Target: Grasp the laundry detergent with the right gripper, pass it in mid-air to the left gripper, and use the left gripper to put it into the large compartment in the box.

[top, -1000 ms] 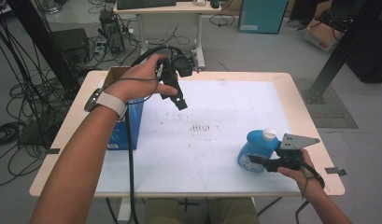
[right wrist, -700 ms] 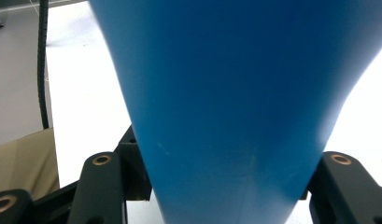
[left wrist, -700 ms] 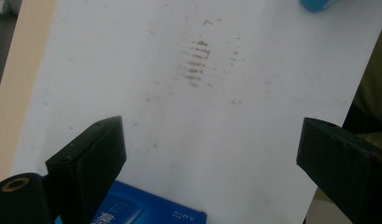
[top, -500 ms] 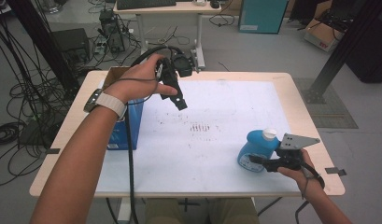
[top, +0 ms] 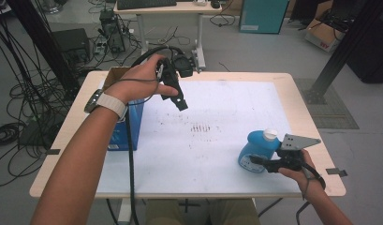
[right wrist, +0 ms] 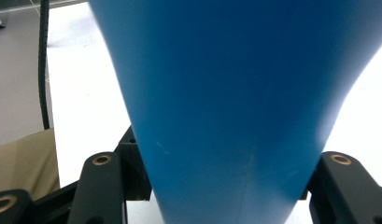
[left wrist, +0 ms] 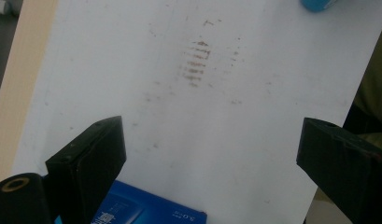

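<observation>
Right tongs [top: 255, 160] pinching the blue bottle [top: 255, 149], pressed against both its flanks; in the right gripper view, blue plastic [right wrist: 235, 102] wedged between the 2 black jaws. Bottle tilted, white cap [top: 270, 135] uppermost, sitting at the near right part of the white sheet [top: 217, 140], close to the near edge of the worktop [top: 301, 112]. Grey three-cornered plate [top: 298, 141] just right of the cap, right hand [top: 297, 168] wrapped around the handle behind it.

Left tongs [top: 180, 101] spread wide with nothing between them, held up in the air over the far left part of the sheet, jaws slanting down toward the bottle's side. Left hand [top: 142, 79] gripping the body, cable looping behind and trailing down along the forearm. In the left gripper view, 2 jaws standing well apart over the sheet, a patch of brownish smudges [left wrist: 195, 63] on the paper between them, and an edge of the bottle [left wrist: 317, 3] at the top.

Blue box [top: 128, 126] standing left of the sheet, well apart from the bottle, under the left wrist; its top [left wrist: 142, 210] seen at the bottom of the left gripper view beside the left jaw.
</observation>
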The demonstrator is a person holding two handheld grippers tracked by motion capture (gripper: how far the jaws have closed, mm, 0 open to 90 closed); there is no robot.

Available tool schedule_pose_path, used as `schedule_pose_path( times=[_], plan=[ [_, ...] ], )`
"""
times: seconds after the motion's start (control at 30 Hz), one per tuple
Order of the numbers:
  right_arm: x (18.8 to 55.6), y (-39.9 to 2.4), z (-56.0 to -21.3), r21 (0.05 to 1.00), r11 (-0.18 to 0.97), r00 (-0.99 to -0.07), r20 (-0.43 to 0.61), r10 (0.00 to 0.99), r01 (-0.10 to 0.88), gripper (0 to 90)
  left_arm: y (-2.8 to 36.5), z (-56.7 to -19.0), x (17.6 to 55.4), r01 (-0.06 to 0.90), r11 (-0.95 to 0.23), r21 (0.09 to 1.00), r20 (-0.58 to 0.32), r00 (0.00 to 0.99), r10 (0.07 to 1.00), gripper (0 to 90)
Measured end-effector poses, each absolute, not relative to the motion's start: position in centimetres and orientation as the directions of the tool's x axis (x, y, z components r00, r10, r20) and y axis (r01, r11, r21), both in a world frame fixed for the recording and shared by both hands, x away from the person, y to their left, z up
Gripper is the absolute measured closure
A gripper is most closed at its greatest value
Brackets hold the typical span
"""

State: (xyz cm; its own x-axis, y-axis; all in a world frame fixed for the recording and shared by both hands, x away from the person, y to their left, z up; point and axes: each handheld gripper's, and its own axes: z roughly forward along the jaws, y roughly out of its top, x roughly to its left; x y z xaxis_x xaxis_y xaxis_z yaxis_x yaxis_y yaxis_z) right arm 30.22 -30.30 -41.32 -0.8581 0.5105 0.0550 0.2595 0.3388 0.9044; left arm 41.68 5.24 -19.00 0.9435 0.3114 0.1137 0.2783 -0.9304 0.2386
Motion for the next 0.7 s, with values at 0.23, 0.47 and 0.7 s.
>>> schedule_pose_path(
  times=[0.23,0.47,0.7],
  plan=[
    [30.3,-30.3,-41.3,0.904,0.34,-0.858,0.053,0.51,0.259,42.4,5.3,-18.9,41.5,0.277,-0.931,0.239,0.116,0.943,0.311,8.6],
    [30.2,-30.3,-41.3,0.905,0.34,-0.859,0.052,0.509,0.256,42.4,5.3,-18.7,41.2,0.276,-0.931,0.241,0.12,0.943,0.311,8.4],
    [30.2,-30.3,-41.3,0.905,0.346,-0.861,0.042,0.506,0.247,42.9,4.9,-18.0,40.4,0.253,-0.935,0.247,0.14,0.946,0.293,8.4]
  ],
)
